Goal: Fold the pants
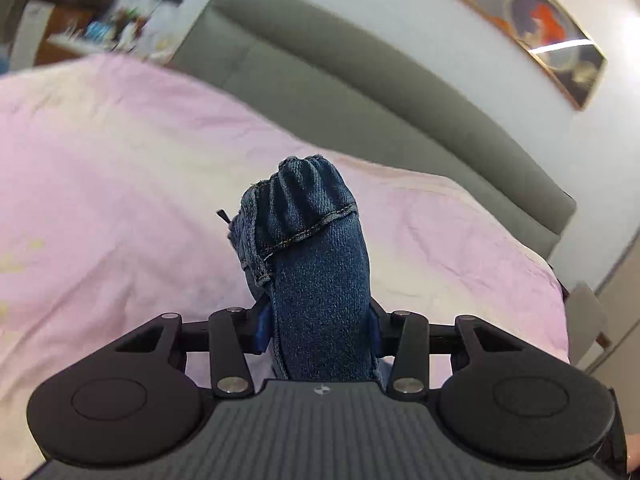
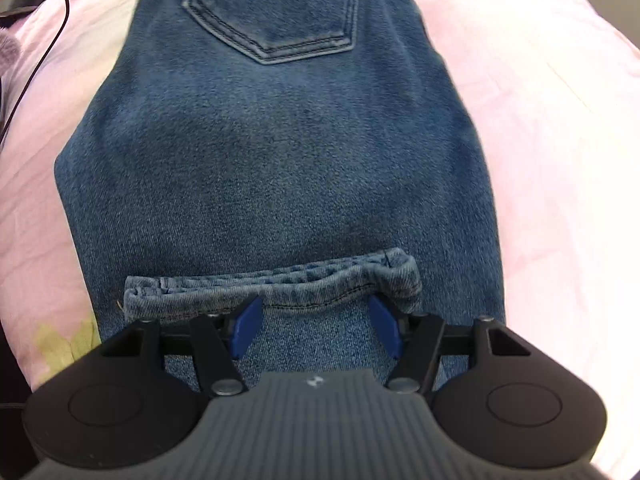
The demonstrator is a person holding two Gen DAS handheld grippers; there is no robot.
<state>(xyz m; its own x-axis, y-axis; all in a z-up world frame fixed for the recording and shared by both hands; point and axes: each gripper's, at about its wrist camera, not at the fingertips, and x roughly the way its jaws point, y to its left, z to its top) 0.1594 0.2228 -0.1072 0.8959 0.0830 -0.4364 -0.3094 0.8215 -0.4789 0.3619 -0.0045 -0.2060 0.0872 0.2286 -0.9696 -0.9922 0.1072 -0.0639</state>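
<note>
Both grippers are at work on the bed. Left gripper [image 1: 318, 328]: fingers clamped on a bunched wad of denim, a hemmed end of the jeans [image 1: 316, 264], which stands up between the blue pads [image 1: 262, 330] and is lifted above the pink sheet [image 1: 100, 184]. Right gripper [image 2: 316, 326]: fingers spread wide, holding nothing, the blue pads [image 2: 246, 326] resting on either side of a leg section just behind its cuff [image 2: 272, 284].

Largest items first. Pink sheet covers the bed in both views. Grey padded headboard [image 1: 360, 80] runs behind it, with a framed picture [image 1: 532, 20] on the wall above. Jeans [image 2: 280, 140] lie flat on the sheet, back pocket [image 2: 276, 8] upward, the cuff folded over onto the seat. Black cable [image 2: 38, 60] trails across the sheet at left.
</note>
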